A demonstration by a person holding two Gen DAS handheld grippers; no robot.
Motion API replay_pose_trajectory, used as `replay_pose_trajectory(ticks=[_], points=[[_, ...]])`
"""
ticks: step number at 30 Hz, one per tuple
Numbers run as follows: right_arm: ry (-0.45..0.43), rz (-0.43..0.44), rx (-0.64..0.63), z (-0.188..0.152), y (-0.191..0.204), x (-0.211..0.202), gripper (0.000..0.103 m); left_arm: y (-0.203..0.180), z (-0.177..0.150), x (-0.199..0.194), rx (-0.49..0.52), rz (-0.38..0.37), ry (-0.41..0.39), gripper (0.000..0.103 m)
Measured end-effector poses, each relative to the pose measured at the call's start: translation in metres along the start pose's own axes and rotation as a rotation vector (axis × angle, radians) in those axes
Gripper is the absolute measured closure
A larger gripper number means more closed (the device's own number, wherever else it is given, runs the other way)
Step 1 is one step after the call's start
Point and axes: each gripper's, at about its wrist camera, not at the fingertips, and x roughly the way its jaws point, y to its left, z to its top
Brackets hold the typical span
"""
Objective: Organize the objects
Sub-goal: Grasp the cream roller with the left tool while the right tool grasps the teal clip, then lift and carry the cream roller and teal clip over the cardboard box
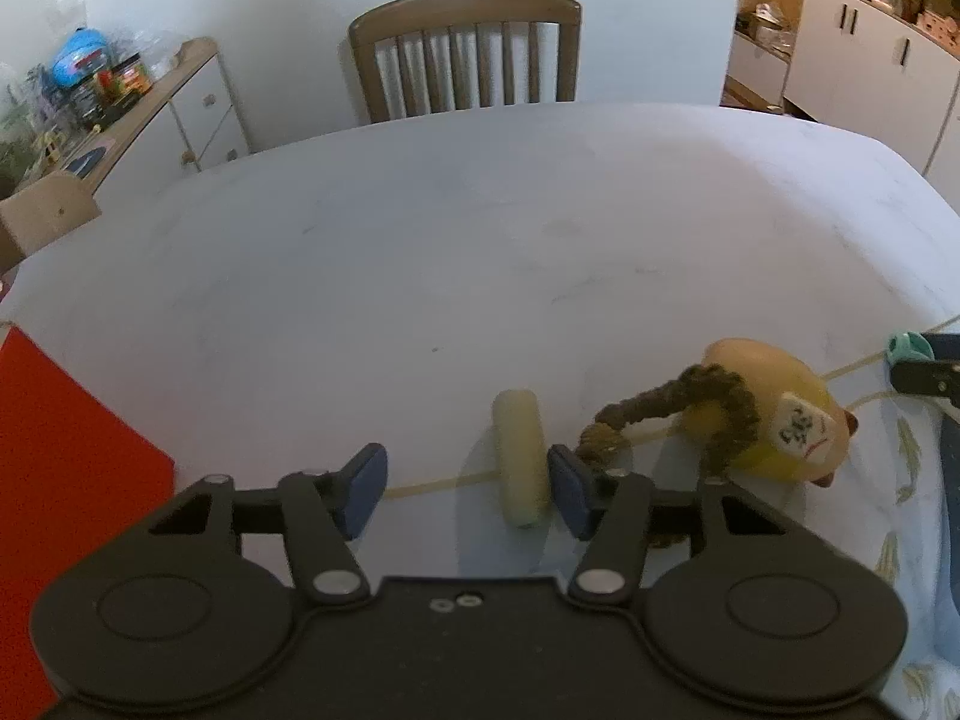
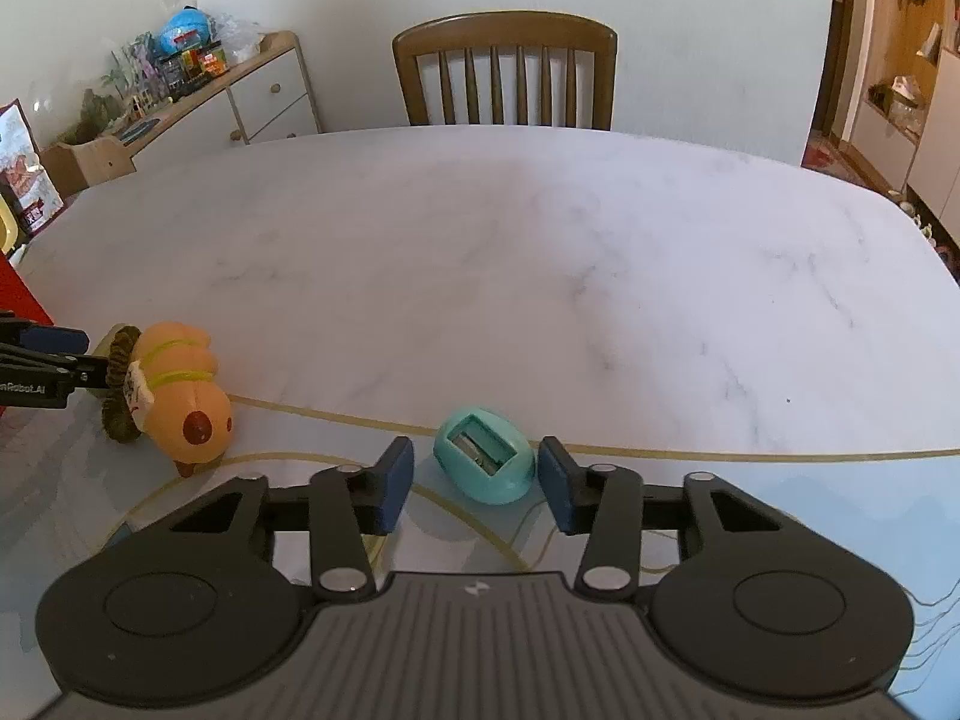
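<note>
Left wrist first: our left gripper [image 1: 462, 489] stands wide around the pale waxy cylinder [image 1: 521, 457], which hugs the 3 o'clock pad; we'd centre before squeezing. Right wrist: our right gripper [image 2: 477, 483] brackets the smooth teal egg-shaped sharpener [image 2: 485, 463], fingers spread; the rubbery orange toy [image 2: 180, 396] sits at 9 o'clock.

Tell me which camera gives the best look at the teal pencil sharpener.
The right wrist view. There the teal pencil sharpener lies whole on the table, blade slot facing up, between the open fingers of the right claw. The left wrist view catches only a sliver of it at the right edge, partly hidden by a dark claw part.
</note>
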Motion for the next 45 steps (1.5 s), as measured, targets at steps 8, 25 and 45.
replay_pose_trajectory(ticks=[8, 25, 45], points=[[-0.008, -0.023, -0.002, -0.002, 0.003, -0.002, 0.067, -0.009, -0.005, -0.006, 0.031, -0.031, -0.015, 0.083], [-0.037, 0.004, 0.016, -0.007, 0.037, -0.053, 0.067, -0.003, -0.011, -0.032, -0.003, -0.092, -0.025, 0.089], [-0.123, 0.145, -0.090, 0.010, 0.167, -0.155, 0.067, 0.048, -0.030, -0.143, -0.078, -0.168, -0.115, 0.089]])
